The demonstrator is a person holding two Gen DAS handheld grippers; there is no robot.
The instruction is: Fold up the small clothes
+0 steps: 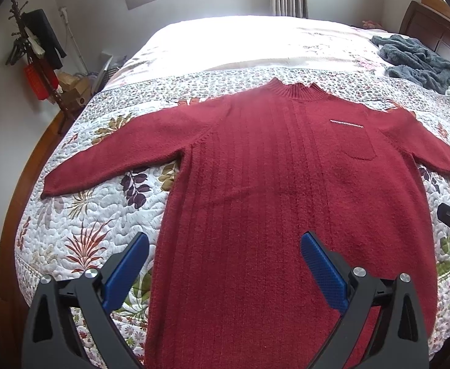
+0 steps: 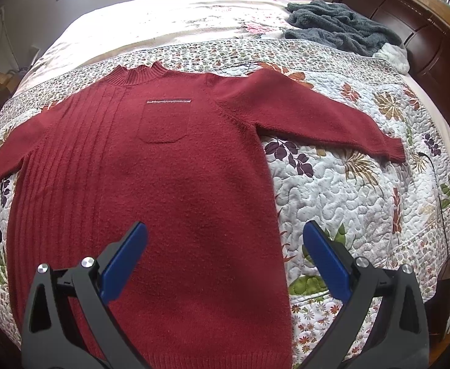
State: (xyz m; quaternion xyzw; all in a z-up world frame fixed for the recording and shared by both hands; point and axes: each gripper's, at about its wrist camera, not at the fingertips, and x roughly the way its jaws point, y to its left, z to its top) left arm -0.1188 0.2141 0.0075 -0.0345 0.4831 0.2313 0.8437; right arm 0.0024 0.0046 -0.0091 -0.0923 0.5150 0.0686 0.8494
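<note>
The left gripper (image 1: 225, 247) hovers above the red sweater (image 1: 286, 178), its blue fingers (image 1: 126, 272) spread wide and holding nothing. The sweater lies flat on the bed quilt (image 1: 80, 212) — its left edge passes between these fingers. The right gripper (image 2: 225, 243) hovers the same way, fingers apart, over the right edge — hem below them.

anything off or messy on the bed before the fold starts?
Mostly fine. The red knit sweater lies flat on the floral quilt, sleeves spread, no folds yet. The one untidy thing is a crumpled grey fleece garment heaped near the dark wooden headboard, clear of the sweater. Both tools, left and right, are open.
</note>
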